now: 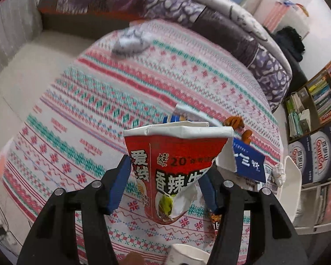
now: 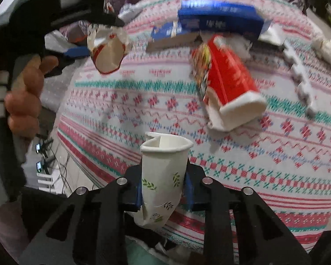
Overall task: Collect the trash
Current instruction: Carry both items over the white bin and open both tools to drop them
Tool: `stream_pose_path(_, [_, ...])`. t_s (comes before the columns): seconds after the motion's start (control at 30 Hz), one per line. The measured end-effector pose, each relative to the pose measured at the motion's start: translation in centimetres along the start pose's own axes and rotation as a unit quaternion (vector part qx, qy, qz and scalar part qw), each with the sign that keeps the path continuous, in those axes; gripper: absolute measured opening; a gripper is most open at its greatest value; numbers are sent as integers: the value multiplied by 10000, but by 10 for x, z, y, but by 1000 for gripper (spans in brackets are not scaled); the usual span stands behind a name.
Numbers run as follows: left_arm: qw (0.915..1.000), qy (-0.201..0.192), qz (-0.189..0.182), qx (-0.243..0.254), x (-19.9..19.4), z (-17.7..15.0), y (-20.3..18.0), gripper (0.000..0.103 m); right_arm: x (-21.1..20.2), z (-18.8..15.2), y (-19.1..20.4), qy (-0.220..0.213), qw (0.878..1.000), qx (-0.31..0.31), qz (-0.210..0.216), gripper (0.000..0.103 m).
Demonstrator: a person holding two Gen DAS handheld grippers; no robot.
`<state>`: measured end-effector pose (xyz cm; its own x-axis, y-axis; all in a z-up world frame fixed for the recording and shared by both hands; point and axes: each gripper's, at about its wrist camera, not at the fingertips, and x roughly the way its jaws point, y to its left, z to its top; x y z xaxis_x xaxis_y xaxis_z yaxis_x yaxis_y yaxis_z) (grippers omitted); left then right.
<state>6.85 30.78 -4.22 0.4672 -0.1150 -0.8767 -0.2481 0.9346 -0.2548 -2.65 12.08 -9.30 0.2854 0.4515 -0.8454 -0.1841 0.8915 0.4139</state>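
Below me spreads a bed (image 1: 81, 101) under a knitted-pattern cover of red, pink and teal bands. A purple and grey quilt (image 1: 170, 6) lies bunched along its far edge. To my right stands a wooden bookshelf (image 1: 324, 92) full of books, with printed cartons (image 1: 315, 156) below. The floor (image 1: 15, 84) is pale beige.

Black tongs (image 1: 163, 183), blue pads (image 1: 119, 185)

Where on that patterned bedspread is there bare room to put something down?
Bare: the wide stretch of bedspread below the lying red cup, and the patch left of it. Crowded: the far edge around the blue box and white scraps.
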Motion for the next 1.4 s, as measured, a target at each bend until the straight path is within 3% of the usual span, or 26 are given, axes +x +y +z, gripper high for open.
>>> stream_pose_path(0.27, [9944, -921, 315, 408, -40, 3, -33, 58, -72, 43, -21, -1203, 9923, 198, -215, 27])
stream_pose_path(0.37, [9898, -1251, 388, 556, -60, -2, -48, 58, -106, 63, -29, -1799, 9825, 190, -433, 27])
stream_pose_path(0.53, [9831, -1584, 405, 827, -78, -16, -81, 59, -134, 78, -44, -2407, 9667, 186, -850, 27])
stream_pose_path(0.73, [9706, -2130, 332, 1072, -96, -34, -127, 59, -164, 79, -74, -2816, 9494, 224, -1369, 28])
stream_pose_path(0.97, [9606, -2483, 72, 1246, -109, -50, -179, 59, -204, 84, -107, -3287, 9228, 199, -1998, 28])
stream_pose_path(1.4, [9488, -2515, -192, 1900, -93, -81, -278, 60, -243, 77, -184, -3594, 8900, 763, -2702, 28])
